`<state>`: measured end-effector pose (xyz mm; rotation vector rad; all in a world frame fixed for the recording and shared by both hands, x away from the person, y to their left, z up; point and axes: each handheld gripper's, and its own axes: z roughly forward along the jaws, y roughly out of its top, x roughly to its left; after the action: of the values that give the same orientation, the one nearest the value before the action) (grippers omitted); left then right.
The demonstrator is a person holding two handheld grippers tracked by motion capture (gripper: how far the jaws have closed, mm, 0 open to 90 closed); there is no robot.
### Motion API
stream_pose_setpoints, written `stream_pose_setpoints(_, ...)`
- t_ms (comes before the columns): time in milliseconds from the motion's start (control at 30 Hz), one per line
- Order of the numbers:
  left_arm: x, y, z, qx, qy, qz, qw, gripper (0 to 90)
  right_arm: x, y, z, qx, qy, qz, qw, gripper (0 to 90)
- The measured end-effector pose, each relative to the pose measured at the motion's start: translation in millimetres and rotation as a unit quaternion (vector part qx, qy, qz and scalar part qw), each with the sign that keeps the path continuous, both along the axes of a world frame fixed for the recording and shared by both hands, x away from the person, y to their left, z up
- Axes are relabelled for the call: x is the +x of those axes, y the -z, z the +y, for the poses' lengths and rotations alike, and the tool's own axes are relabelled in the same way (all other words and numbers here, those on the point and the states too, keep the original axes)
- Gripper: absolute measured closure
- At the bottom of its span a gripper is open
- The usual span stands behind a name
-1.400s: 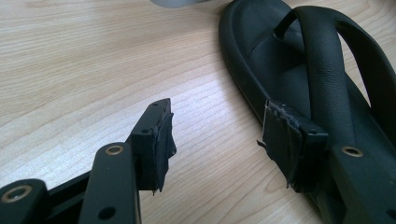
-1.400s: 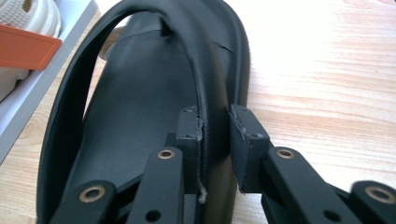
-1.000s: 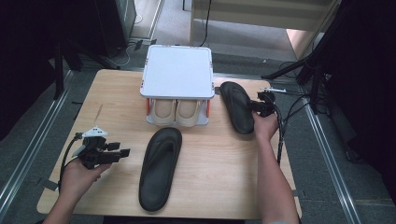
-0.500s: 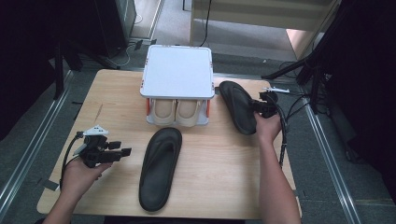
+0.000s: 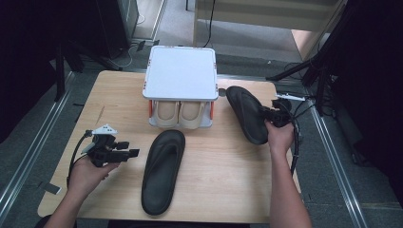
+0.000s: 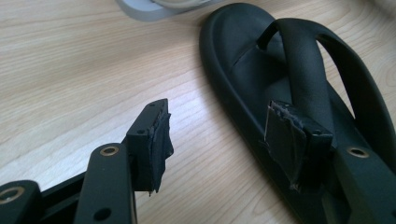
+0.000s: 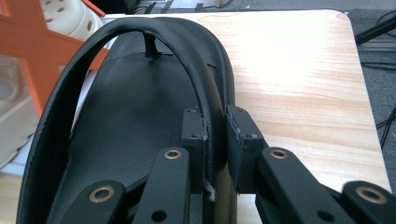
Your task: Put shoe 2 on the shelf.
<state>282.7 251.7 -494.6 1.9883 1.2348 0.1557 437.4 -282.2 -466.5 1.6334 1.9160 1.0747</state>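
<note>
The right claw [image 7: 215, 135] is clenching the edge of a black sandal [image 7: 126, 116], one pad inside the rim and the other outside, and is holding it tilted on its side at the right of the counter [image 5: 114, 99], just beside the rack [image 5: 180, 76]. In the high view this sandal [image 5: 244, 114] is standing with its sole turned up and leftward, the right hand [image 5: 279, 135] gripping behind it. The left claw [image 6: 219, 137] is hanging released, jaws spread wide with nothing between them, hovering low at the left of the counter, near the other sandal [image 5: 164, 171], which is lying flat, strap up, at the middle.

The counter is showing pale, fine-grained wood with rounded corners. Grey floor, metal rails and dark stands with cables are surrounding it.

Both sandals are looking matte and rubbery, with smooth footbeds, raised rims and a broad thong strap arching from a toe post. The rack is carrying a flat white top on orange supports, with a pair of cream perforated clogs [image 5: 179, 113] sitting underneath. The claw pads are looking worn and frayed at their edges.
</note>
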Motion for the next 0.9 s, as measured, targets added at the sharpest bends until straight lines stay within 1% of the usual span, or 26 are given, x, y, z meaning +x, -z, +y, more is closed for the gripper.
stream_pose_setpoints(167, 5.5, -0.6, -3.9, -0.001, 0.008, 0.000, 1.0000, 41.1, -13.5, -5.3, 0.2, -0.002, -0.001, -0.005, 1.0000, 80.4)
stream_pose_setpoints(233, 7.7, -0.2, -5.9, -0.002, 0.006, -0.003, 1.0000, 41.1, -17.9, -7.0, 0.1, -0.004, -0.001, -0.005, 1.0000, 80.4)
stream_pose_setpoints(333, 11.4, -0.8, -7.9, 0.000, 0.015, 0.001, 0.9999, 41.1, -26.2, -7.8, 0.7, -0.005, -0.003, -0.004, 1.0000, 80.4)
stream_pose_setpoints(400, 13.3, -1.0, -9.6, 0.001, 0.016, 0.000, 0.9999, 41.2, -30.5, -8.3, 2.1, -0.009, -0.004, -0.002, 1.0000, 80.4)
stream_pose_setpoints(533, 16.5, -1.8, -12.4, -0.008, 0.020, -0.001, 0.9998, 41.3, -37.5, -9.3, 4.9, -0.018, -0.009, -0.001, 0.9998, 80.4)
stream_pose_setpoints(633, 19.5, -2.2, -14.9, -0.003, 0.023, -0.002, 0.9997, 41.3, -45.6, -10.0, 5.1, -0.016, -0.011, -0.004, 0.9998, 80.5)
stream_pose_setpoints(667, 20.7, -2.5, -15.1, -0.005, 0.026, 0.001, 0.9997, 41.3, -48.4, -10.5, 4.9, -0.014, -0.011, -0.004, 0.9998, 80.5)
stream_pose_setpoints(700, 22.0, -2.5, -15.4, -0.002, 0.028, 0.001, 0.9996, 41.3, -51.8, -11.1, 5.1, -0.017, -0.012, -0.003, 0.9998, 80.5)
stream_pose_setpoints(833, 24.8, -2.0, -18.5, -0.004, 0.030, 0.002, 0.9995, 41.8, -66.7, -12.8, 7.3, -0.025, -0.019, -0.006, 0.9995, 80.4)
stream_pose_setpoints(900, 25.8, -2.5, -19.6, -0.002, 0.032, 0.002, 0.9995, 42.0, -74.8, -13.6, 9.0, -0.026, -0.020, -0.006, 0.9994, 80.4)
